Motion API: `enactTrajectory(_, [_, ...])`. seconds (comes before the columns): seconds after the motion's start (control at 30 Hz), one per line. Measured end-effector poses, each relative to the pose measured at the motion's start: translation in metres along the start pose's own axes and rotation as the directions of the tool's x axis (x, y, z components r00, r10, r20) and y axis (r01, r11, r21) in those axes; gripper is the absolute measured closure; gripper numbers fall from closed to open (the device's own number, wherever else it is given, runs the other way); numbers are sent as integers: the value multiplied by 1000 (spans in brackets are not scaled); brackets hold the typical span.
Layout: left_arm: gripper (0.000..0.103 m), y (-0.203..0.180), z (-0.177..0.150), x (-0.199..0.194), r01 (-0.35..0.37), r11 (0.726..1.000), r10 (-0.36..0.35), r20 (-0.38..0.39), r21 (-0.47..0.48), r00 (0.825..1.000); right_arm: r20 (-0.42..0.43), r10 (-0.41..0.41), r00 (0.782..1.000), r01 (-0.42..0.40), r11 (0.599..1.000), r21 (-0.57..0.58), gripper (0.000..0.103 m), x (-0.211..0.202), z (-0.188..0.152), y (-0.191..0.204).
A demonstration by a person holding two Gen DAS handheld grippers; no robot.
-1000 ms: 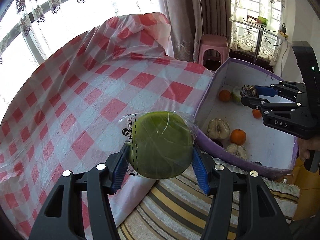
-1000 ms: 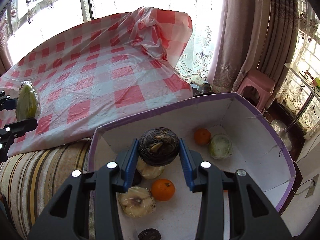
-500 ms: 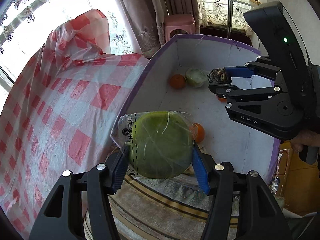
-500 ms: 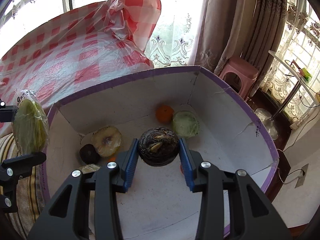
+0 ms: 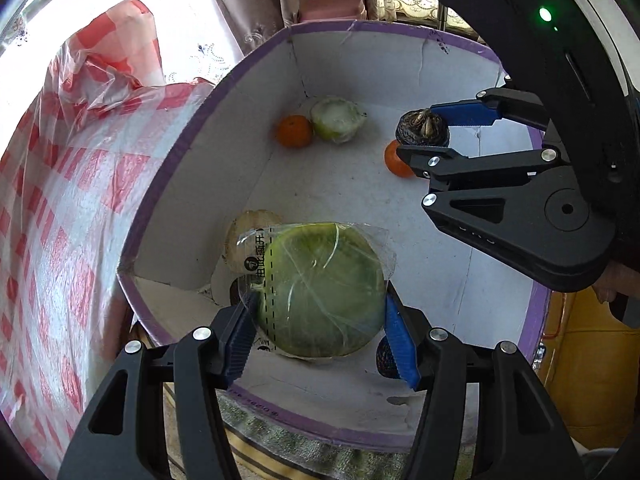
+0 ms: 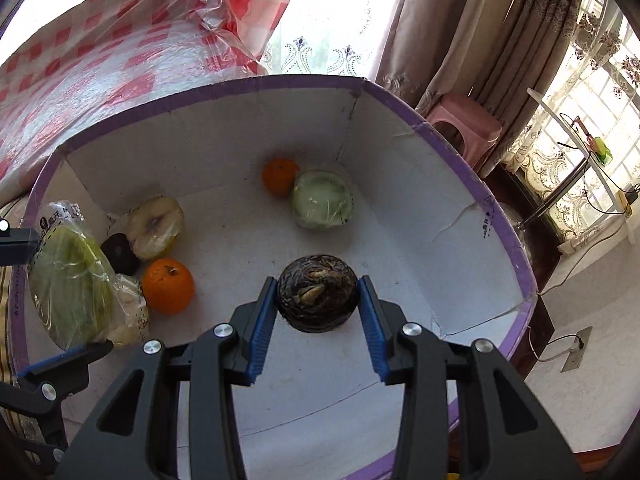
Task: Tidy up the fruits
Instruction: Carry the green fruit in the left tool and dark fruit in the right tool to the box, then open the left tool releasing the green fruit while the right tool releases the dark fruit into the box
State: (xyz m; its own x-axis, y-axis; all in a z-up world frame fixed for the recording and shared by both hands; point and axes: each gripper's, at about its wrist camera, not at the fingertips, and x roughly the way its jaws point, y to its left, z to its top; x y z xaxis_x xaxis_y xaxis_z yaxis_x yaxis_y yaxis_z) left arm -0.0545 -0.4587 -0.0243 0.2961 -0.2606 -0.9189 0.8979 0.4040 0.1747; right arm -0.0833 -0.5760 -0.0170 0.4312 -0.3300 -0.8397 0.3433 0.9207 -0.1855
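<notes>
— Two fruits are hanging over the box [image 6: 448, 144] at once. Why both together?

— Each hand is bringing its own piece. The left tongs [image 5: 320, 316] are clamping a wrapped green fruit [image 5: 320, 288] above the near corner, where a pale fruit [image 5: 244, 236] and others are already lying.

— And the right tongs [image 6: 318, 300]?

— They are clamping a dark fruit [image 6: 318, 292], holding it over the bare middle of the floor. I judge that spot is chosen because nothing is lying under it.

— What else is sitting inside?

— An orange [image 6: 168, 286] near the left wall, a second orange [image 6: 280, 176] touching a pale green fruit [image 6: 322, 200] in the far corner, and a third orange [image 5: 396, 160] partly hidden behind the right tongs in the left view.

— Is the green one touching anything?

— I cannot tell; its wrapper is covering what lies below.

— What is the risk?

— Releasing the green fruit onto that crowded corner is likely to make it roll, I think. The slick wrapper is also making the grip less sure.
</notes>
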Motion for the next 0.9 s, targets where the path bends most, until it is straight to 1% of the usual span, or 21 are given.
enactTrajectory(0.2, [46,-7,-2,14,15,1000,-15,-31,0,999,-7,-1,1000,1,1000,0,62,4,-1,0])
enactTrajectory(0.37, [46,-9,-2,20,19,1000,-19,-49,-2,999,-23,5,1000,-6,1000,-17,51,8,-4,3])
enactTrajectory(0.43, [46,-10,-3,22,19,1000,-19,-57,4,998,-28,4,1000,-5,1000,-21,44,9,-4,4])
enactTrajectory(0.5, [46,-9,-3,24,18,1000,-18,-58,2,998,-30,4,1000,-5,1000,-25,43,10,-5,5])
enactTrajectory(0.6, [45,-8,-2,25,21,1000,-21,-62,-2,998,-33,4,999,-5,1000,-29,37,11,-6,6])
enactTrajectory(0.63, [45,-7,-2,26,21,1000,-21,-64,-1,998,-34,2,999,-3,999,-32,34,11,-7,6])
enactTrajectory(0.67, [44,-8,-2,28,23,1000,-23,-70,0,997,-32,1,999,-2,999,-35,33,11,-7,7])
enactTrajectory(0.73, [42,-8,-2,28,21,1000,-21,-68,0,997,-28,3,1000,-4,1000,-31,30,10,-7,6])
enactTrajectory(0.77, [39,-8,-2,28,12,1000,-12,-65,-1,998,-26,3,1000,-4,1000,-29,29,10,-7,6])
enactTrajectory(0.8, [38,-8,-2,27,6,1000,-6,-63,-1,998,-25,2,1000,-3,1000,-28,27,9,-7,6])
enactTrajectory(0.9, [32,-8,-2,25,-3,1000,3,-54,-2,999,-18,4,1000,-4,1000,-20,23,7,-6,3])
